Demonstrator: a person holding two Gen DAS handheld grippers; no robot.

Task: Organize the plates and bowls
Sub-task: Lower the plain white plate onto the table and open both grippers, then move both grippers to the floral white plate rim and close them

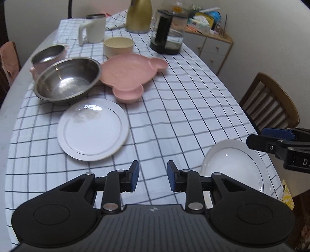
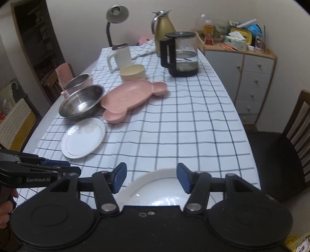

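On the checked tablecloth lie a white flat plate [image 1: 93, 129] [image 2: 84, 140], a steel bowl [image 1: 67, 81] [image 2: 82, 101], a pink bear-shaped plate [image 1: 127, 73] [image 2: 131, 95], a cream bowl [image 1: 118, 46] [image 2: 132, 72] and a small steel pot [image 1: 48, 56] [image 2: 78, 82]. A white deep plate [image 1: 232, 164] [image 2: 155, 190] rests at the near right edge. My left gripper [image 1: 153, 168] hovers open over bare cloth, near the flat plate. My right gripper [image 2: 151, 170] is open above the deep plate's far rim, pads apart from it.
At the far end stand a white mug [image 1: 93, 31], a gold thermos [image 1: 138, 15] and a glass kettle [image 1: 167, 33]. A wooden chair [image 1: 271, 100] and a drawer cabinet [image 2: 251, 81] flank the table's right side. A lamp [image 2: 116, 17] stands behind the mug.
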